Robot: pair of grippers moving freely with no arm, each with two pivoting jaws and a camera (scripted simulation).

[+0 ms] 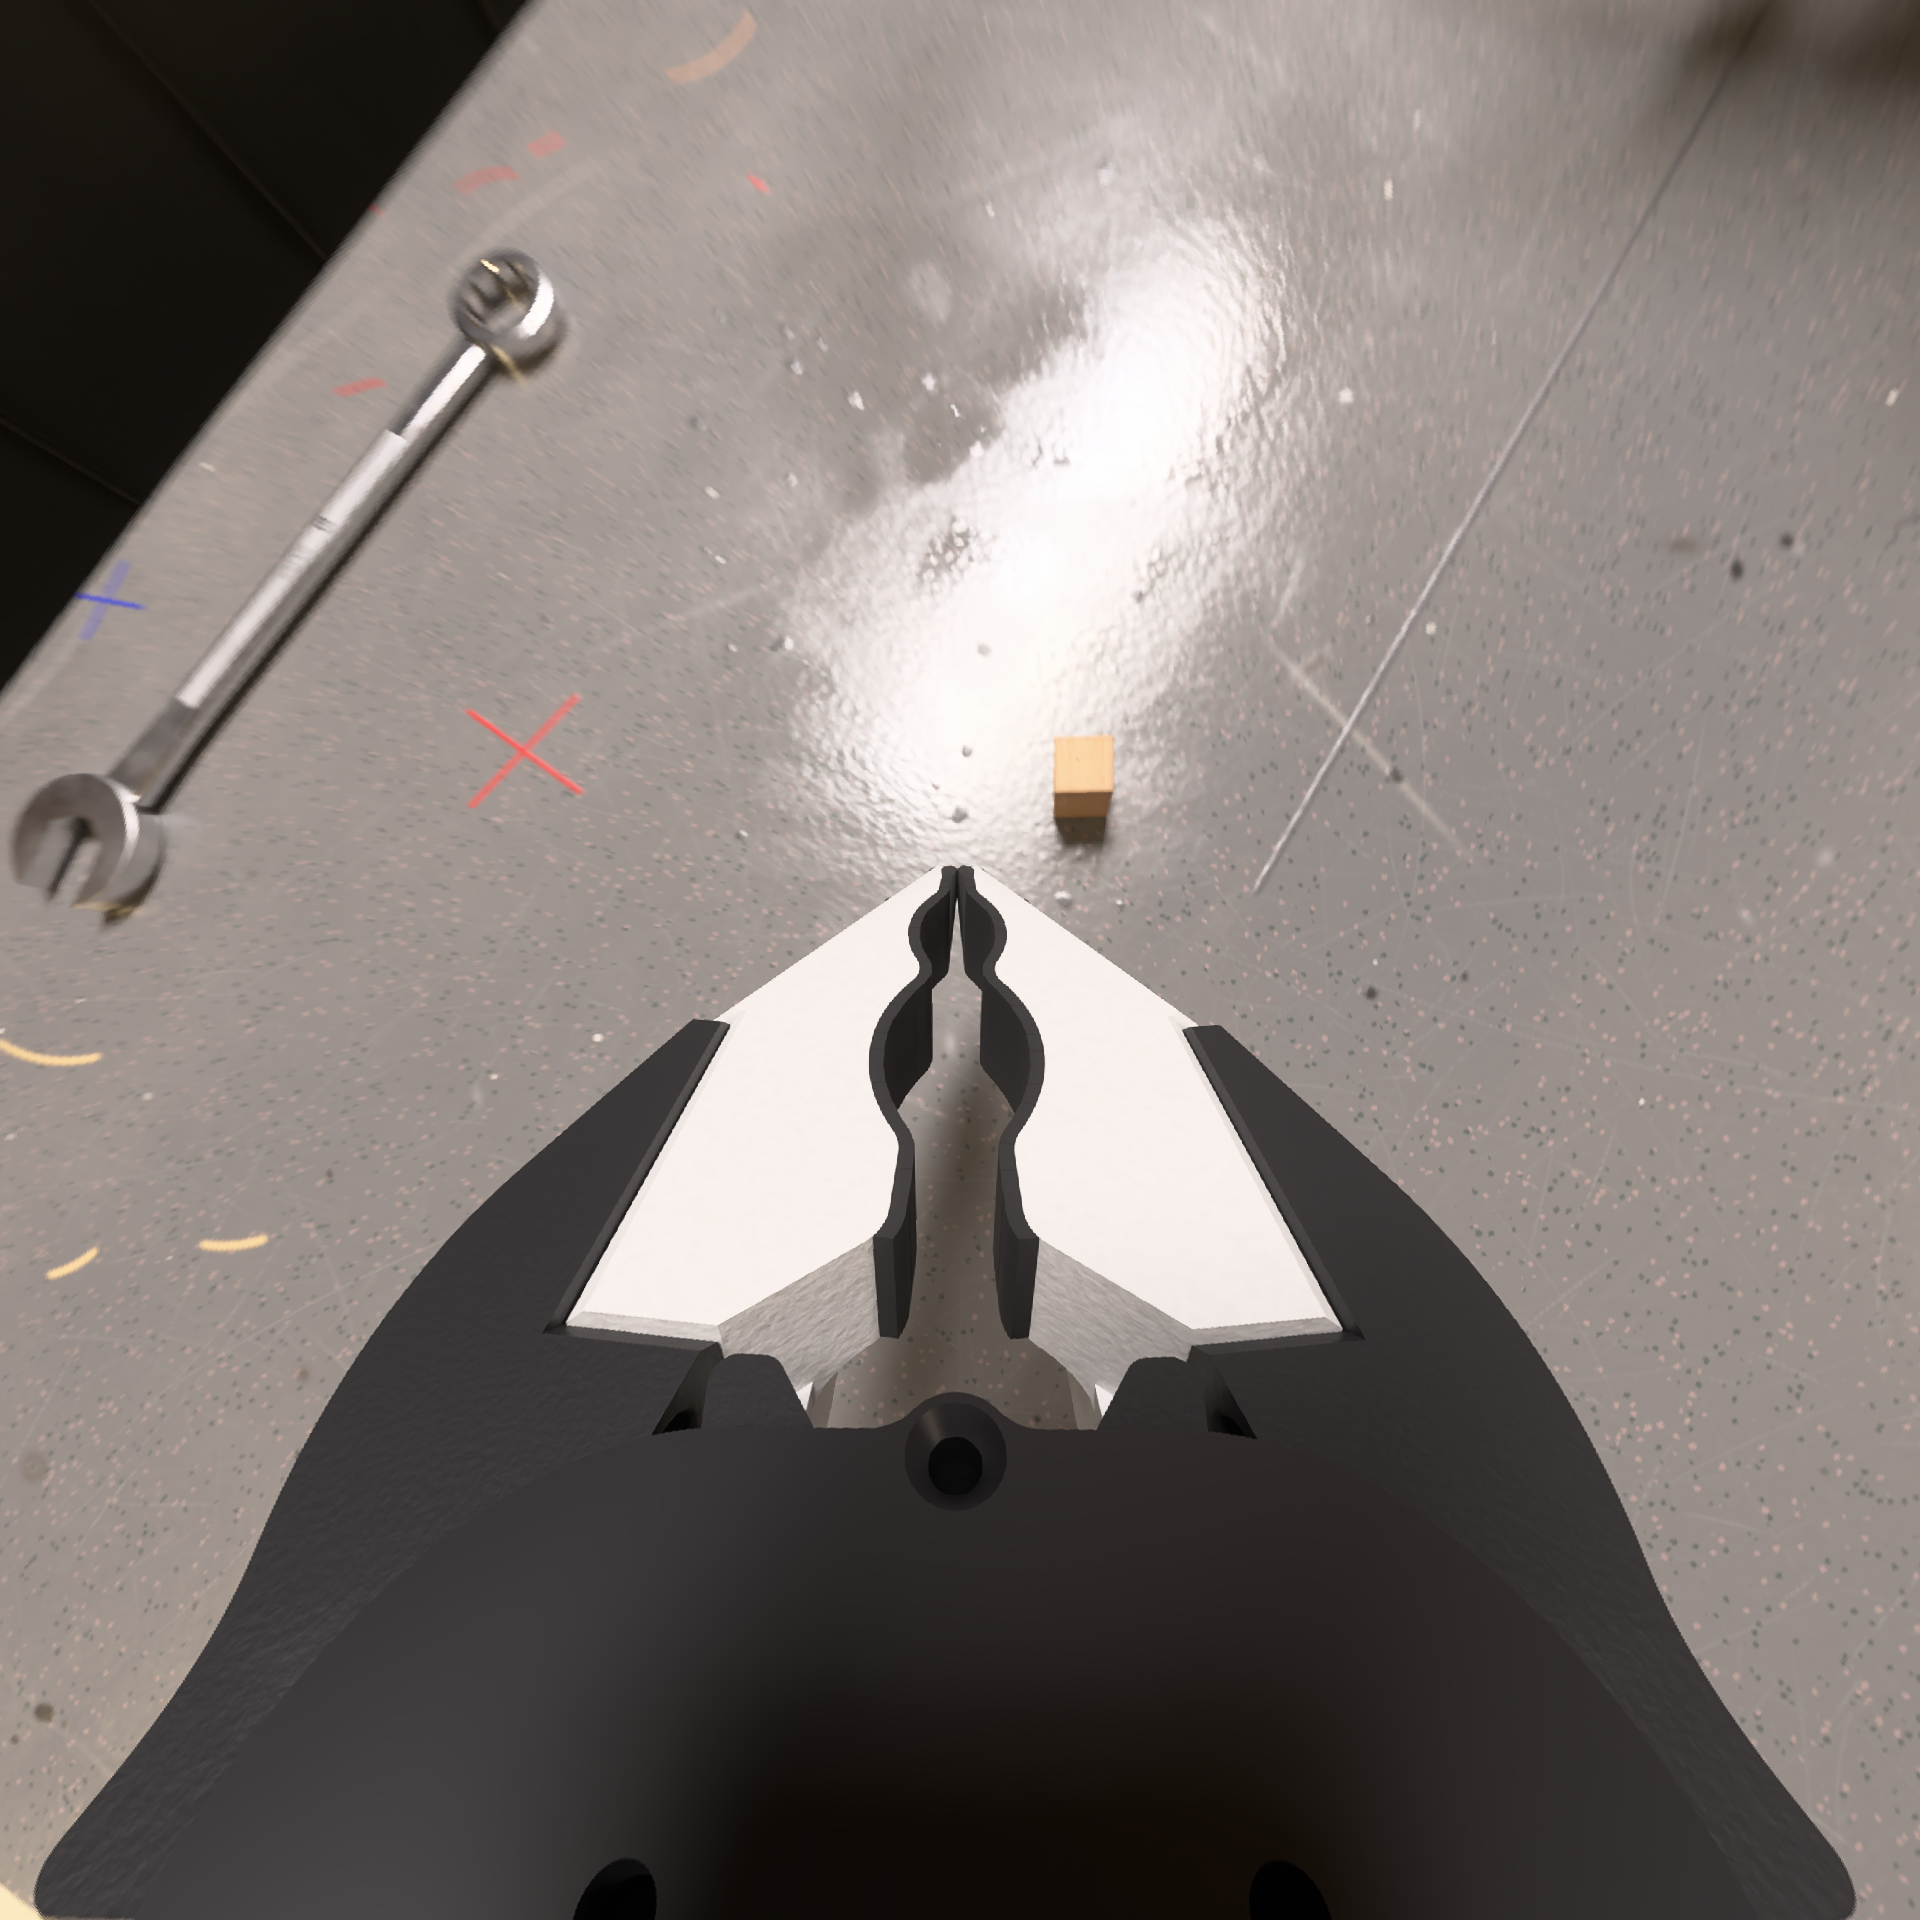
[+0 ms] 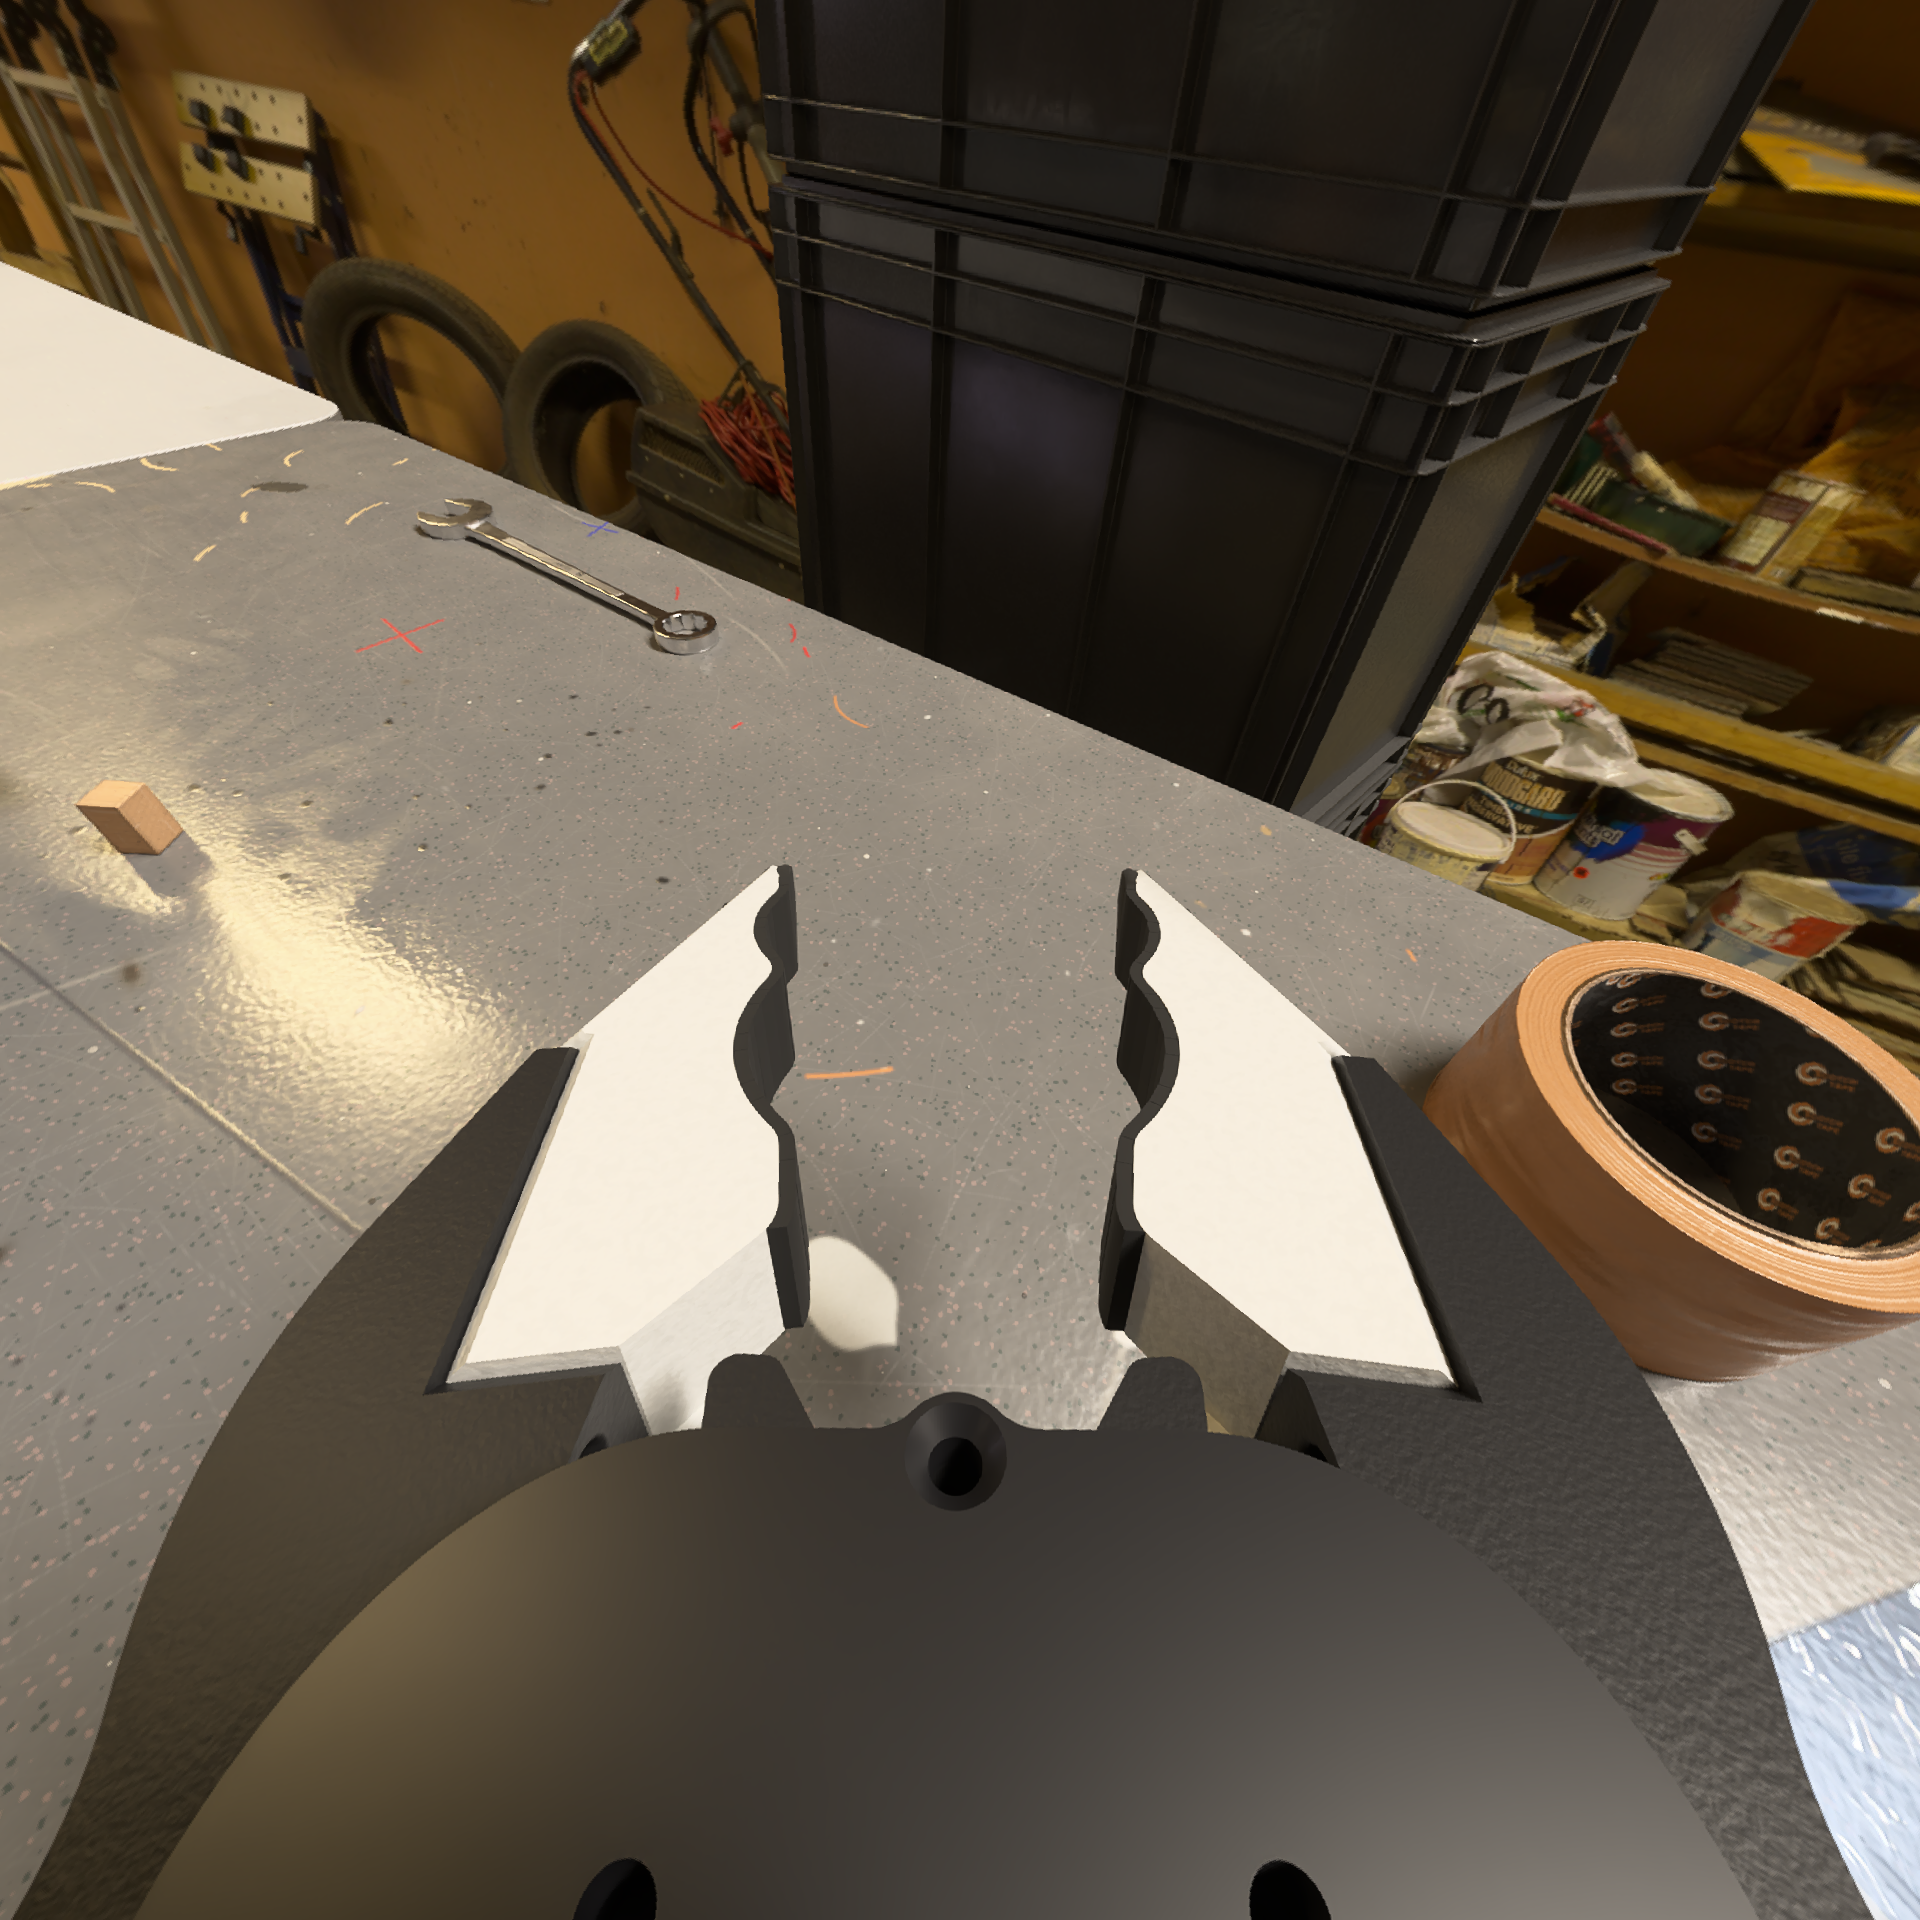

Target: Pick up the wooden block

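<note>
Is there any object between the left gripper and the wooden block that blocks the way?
Nothing visible does. The wooden block sits alone on the grey table, just ahead and slightly right of the left gripper. The wrench lies far off to the left. The gripper's jaws are shut, though.

You had the wooden block [image 1: 1083,776] as a small light-tan cube with clean square edges, sitting flat on the grey speckled tabletop [image 1: 1558,1039] beside a bright glare patch. It lay alone with nothing touching it. In your right wrist view it [image 2: 129,817] sat far left on the table.
</note>
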